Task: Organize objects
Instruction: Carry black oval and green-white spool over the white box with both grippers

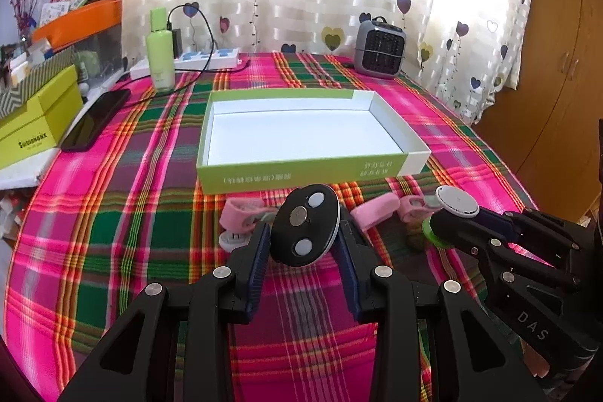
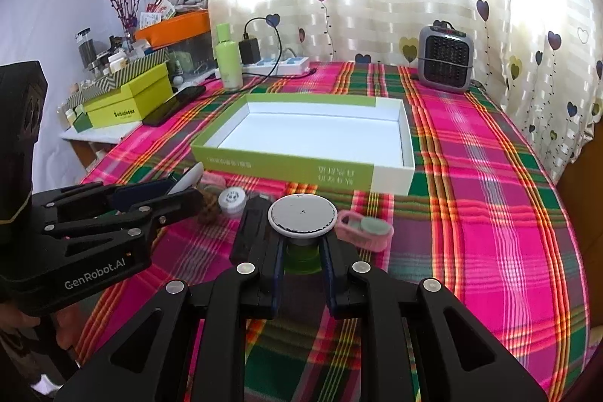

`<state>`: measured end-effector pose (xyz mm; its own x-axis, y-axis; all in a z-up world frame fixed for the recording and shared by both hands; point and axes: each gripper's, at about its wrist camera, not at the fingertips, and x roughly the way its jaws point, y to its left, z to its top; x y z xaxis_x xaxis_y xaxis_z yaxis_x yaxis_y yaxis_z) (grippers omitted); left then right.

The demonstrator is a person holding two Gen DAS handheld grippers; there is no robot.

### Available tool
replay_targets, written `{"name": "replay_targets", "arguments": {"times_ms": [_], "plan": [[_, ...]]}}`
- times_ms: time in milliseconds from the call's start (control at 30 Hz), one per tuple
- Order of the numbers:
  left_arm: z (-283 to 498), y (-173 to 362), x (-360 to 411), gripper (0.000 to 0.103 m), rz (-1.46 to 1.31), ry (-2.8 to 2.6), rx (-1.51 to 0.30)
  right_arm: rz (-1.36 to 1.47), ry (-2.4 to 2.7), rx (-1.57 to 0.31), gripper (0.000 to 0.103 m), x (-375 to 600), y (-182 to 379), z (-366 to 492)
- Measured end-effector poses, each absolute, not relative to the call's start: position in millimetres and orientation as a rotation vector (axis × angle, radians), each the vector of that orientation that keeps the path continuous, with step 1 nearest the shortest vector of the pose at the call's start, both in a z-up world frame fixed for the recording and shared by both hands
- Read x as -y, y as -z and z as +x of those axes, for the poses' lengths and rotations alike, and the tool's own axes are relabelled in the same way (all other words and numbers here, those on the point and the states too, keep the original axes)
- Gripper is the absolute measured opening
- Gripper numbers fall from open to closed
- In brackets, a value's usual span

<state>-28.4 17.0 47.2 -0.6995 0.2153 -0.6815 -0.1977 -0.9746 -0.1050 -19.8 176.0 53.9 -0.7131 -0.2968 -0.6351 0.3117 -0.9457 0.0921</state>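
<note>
Grippers both clenched above the plaid tablecloth (image 1: 113,213), my left gripper (image 1: 304,243) grasping a black oval disc (image 1: 304,225), my right gripper (image 2: 301,247) grasping a round white-rimmed cap (image 2: 302,214), empty green-and-white box (image 1: 264,176) just beyond, pink clips (image 1: 241,213) near its front edge.

Counted items on a plaid tabletop, seen from two claws.
Two claws: left claw (image 1: 304,243), right claw (image 2: 301,243), each holding one round disc. Ahead of them: one open box (image 1: 301,172), one green bottle (image 1: 160,63), one phone (image 1: 96,117), one small heater (image 1: 378,55), one power strip (image 1: 203,57). At least two pink clips (image 1: 375,213).
</note>
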Motion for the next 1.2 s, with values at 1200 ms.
{"name": "replay_targets", "arguments": {"times_ms": [1200], "plan": [[-137.0,-52.0,-5.2,0.033,-1.093,-2.728,0.076,0.985,2.615,-0.019,0.018,-167.7,-60.2,-128.4]]}}
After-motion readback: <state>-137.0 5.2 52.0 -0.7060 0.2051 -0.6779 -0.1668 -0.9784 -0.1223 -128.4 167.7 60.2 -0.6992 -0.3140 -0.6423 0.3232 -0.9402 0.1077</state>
